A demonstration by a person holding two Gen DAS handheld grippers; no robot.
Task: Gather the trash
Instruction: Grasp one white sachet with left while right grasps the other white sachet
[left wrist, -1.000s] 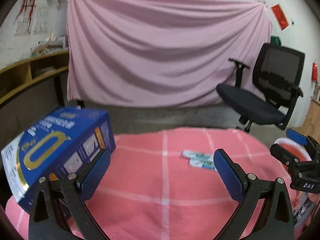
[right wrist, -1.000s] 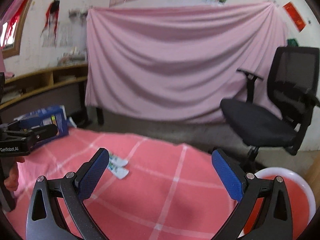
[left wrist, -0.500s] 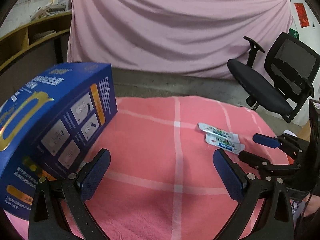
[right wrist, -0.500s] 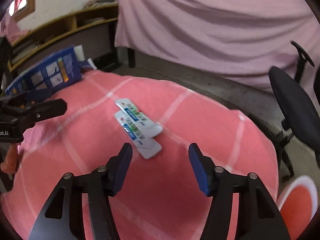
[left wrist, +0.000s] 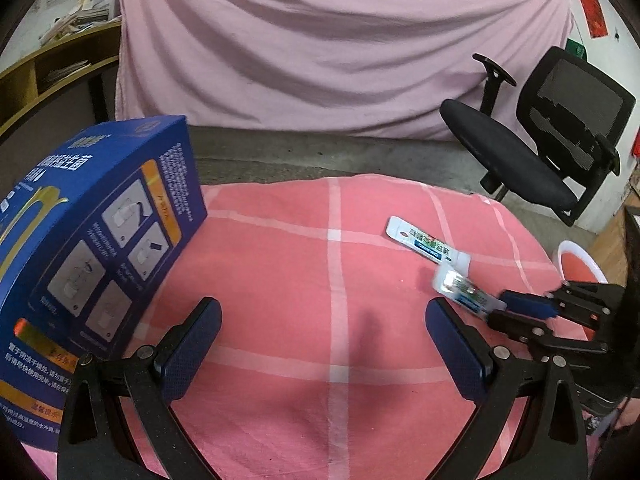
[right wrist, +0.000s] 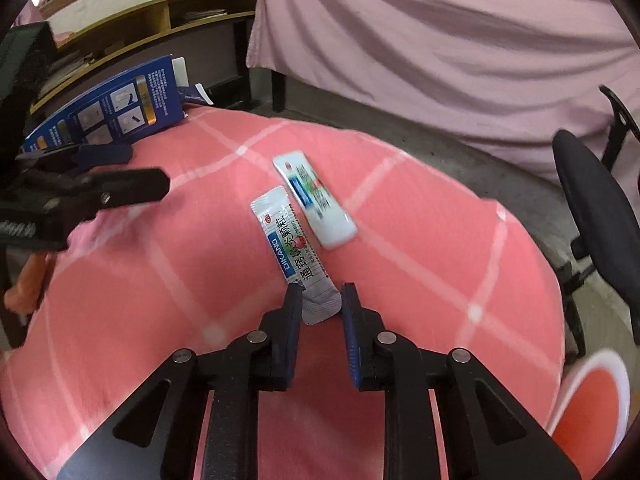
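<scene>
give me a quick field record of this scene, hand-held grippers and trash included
surface: table under a pink checked cloth
near sachet: flat on the cloth, its near end between the right fingers
far sachet: flat, just beyond the near one
blue box: on the cloth's left side
left hand-held gripper: wide open, holding nothing
right hand-held gripper: jaws narrowed around the sachet end, firm contact unclear
bin: white rim, at the table's right

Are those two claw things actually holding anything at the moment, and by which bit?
The right gripper has its fingers either side of the near sachet's crimped end; whether they pinch it yet cannot be told. The left gripper holds nothing.
</scene>
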